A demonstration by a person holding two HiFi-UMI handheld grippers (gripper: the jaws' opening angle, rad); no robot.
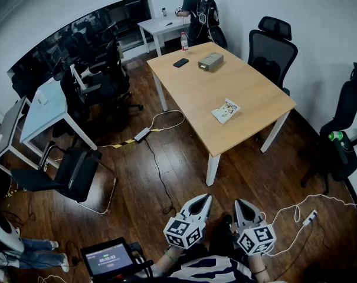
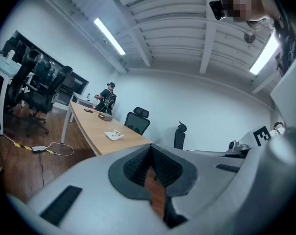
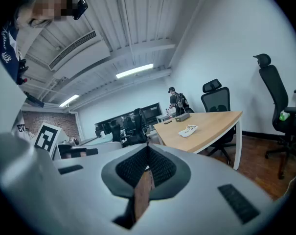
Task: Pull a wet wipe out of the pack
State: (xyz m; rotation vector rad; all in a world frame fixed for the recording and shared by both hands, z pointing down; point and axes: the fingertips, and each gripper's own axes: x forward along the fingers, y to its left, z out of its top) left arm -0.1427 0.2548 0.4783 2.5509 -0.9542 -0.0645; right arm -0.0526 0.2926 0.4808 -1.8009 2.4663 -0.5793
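Head view: we look steeply down on a long pale wooden bench (image 1: 252, 93). The wet wipe pack (image 1: 226, 110), a flat white pouch with coloured print, lies near the bench's nearer end, well apart from both tools. Farther along the bench sit a grey box (image 1: 210, 61), a dark phone (image 1: 180, 62) and a bottle (image 1: 184, 40). A person (image 1: 197, 10) stands at the far end. Around the bench we see a dark wood floor (image 1: 166, 181), black office chairs (image 1: 271, 46) and a trailing cable (image 1: 160, 122). At the bottom edge, the left hand-held gripper (image 1: 204, 199) and right hand-held gripper (image 1: 239, 204) hang side by side over the floor.

Left gripper view: the jaws are pressed together with nothing between them. The pack shows small on the bench beyond, under white walls and strip lights.

Right gripper view: these jaws are closed and empty too. The pack lies far off on the bench.
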